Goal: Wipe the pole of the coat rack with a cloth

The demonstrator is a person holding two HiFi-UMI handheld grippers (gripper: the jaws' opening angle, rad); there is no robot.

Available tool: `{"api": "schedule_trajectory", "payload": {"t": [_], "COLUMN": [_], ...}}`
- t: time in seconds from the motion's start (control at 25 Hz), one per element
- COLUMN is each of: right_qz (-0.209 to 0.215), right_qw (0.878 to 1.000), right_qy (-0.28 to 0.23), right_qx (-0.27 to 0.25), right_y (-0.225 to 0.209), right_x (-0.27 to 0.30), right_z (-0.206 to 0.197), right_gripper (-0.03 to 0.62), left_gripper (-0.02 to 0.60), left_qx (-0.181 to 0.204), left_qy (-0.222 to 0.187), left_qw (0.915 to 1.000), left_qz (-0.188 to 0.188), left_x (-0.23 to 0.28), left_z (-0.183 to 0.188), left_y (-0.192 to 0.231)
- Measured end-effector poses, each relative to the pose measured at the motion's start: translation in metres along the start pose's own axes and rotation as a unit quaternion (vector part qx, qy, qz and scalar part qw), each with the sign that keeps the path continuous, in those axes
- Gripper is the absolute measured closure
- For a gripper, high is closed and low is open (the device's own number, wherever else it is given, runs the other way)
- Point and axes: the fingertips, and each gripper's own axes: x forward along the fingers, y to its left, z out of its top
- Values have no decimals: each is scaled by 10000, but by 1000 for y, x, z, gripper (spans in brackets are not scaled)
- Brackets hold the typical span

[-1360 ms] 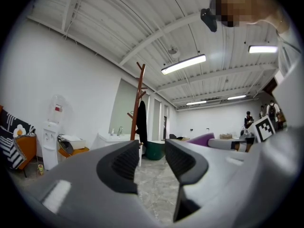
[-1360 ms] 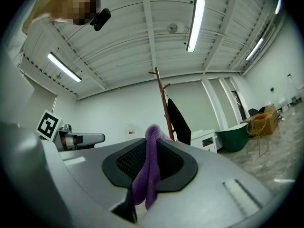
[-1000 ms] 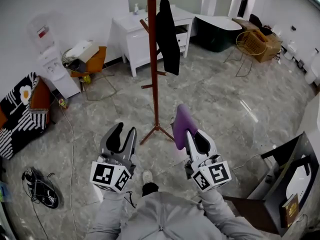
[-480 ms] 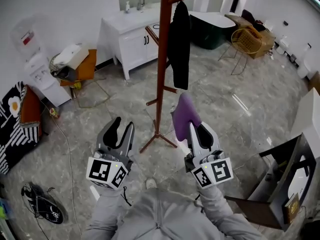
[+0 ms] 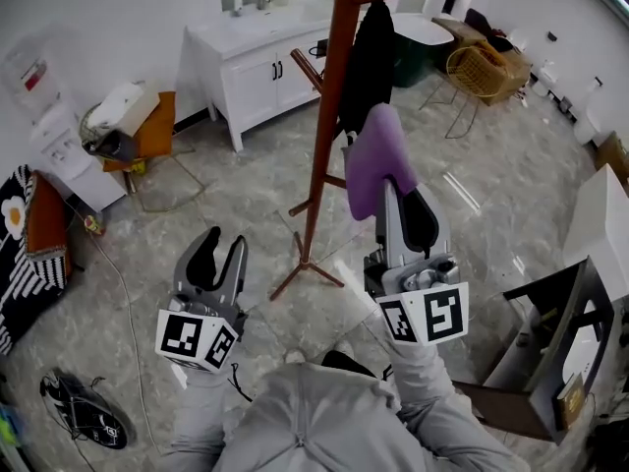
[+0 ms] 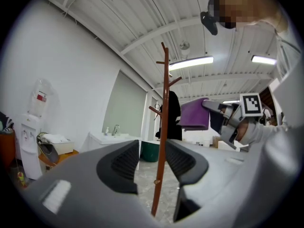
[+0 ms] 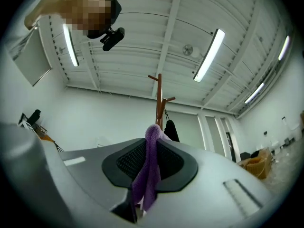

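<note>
Marble floor (image 5: 197,224), coat rack (image 5: 324,136), right claw (image 7: 151,148) gripping cloth (image 5: 373,160)

The coat rack's pole (image 5: 327,116) was a slim, reddish-brown wooden post, standing upright on splayed legs on the grey marbled floor (image 5: 226,214). Short pegs of the same wood angled upward from it at several heights. The cloth (image 5: 373,160) was purple and soft-looking (a knitted or terry weave, going by the right gripper view), pinched between the jaws of the right gripper (image 5: 391,200). It bulged above the jaw tips and hung down in loose folds. It was held raised, just to the right of the pole at about mid-height. In the left gripper view a clear gap showed between the cloth (image 6: 194,114) and the pole (image 6: 164,141).
</note>
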Motion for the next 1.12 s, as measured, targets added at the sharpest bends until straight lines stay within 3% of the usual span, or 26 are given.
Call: {"api": "schedule_trajectory", "payload": {"t": [0.24, 0.44, 0.76, 1.12], "right_qz": [160, 483, 694, 998], "right_qw": [9936, 9847, 9807, 9822], "right_qy": [-227, -349, -637, -456], "right_qx": [-1094, -1640, -1713, -1527], "right_y": [8, 15, 7, 8], "right_x": [51, 85, 140, 156], "right_z": [9, 9, 24, 8], "right_gripper": [539, 539, 539, 539], "left_gripper": [403, 403, 403, 403], "left_qx": [49, 56, 9, 32], "left_qy": [-97, -206, -271, -315], "left_qw": [9991, 9966, 9925, 9900], "left_qz": [402, 794, 1193, 1374], "left_x": [-3, -9, -7, 0], "left_z": [11, 11, 10, 17], "left_y": [20, 33, 43, 39]}}
